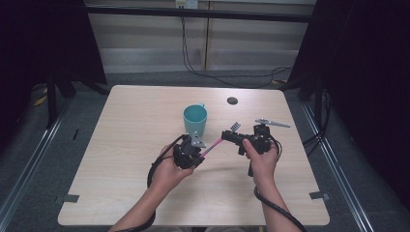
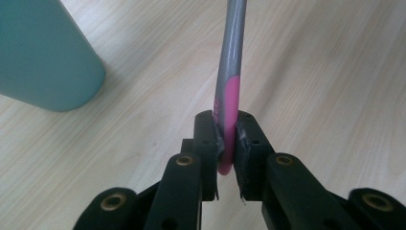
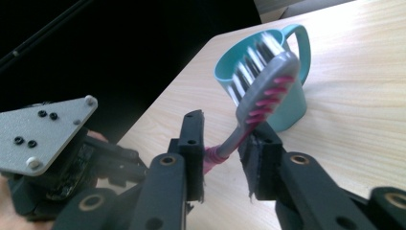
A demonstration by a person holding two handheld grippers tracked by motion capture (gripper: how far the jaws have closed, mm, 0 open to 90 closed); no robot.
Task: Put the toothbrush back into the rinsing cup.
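Observation:
A toothbrush (image 1: 213,143) with a pink-and-grey handle is held level above the table between my two grippers. My left gripper (image 2: 225,139) is shut on the pink end of the toothbrush handle (image 2: 229,72). In the high view the left gripper (image 1: 200,151) sits just in front of a teal cup (image 1: 195,118). My right gripper (image 3: 224,143) faces it with its jaws either side of the toothbrush neck (image 3: 234,139). A gap shows at its left pad, so it is open. The bristled head (image 3: 265,81) rises past the jaws, in front of the cup (image 3: 293,108).
The wooden table (image 1: 145,193) has free room on its left half and along the near edge. A small black round spot (image 1: 232,100) lies behind the cup. The cup's side (image 2: 43,57) stands close to the left jaws. Dark frames and cables surround the table.

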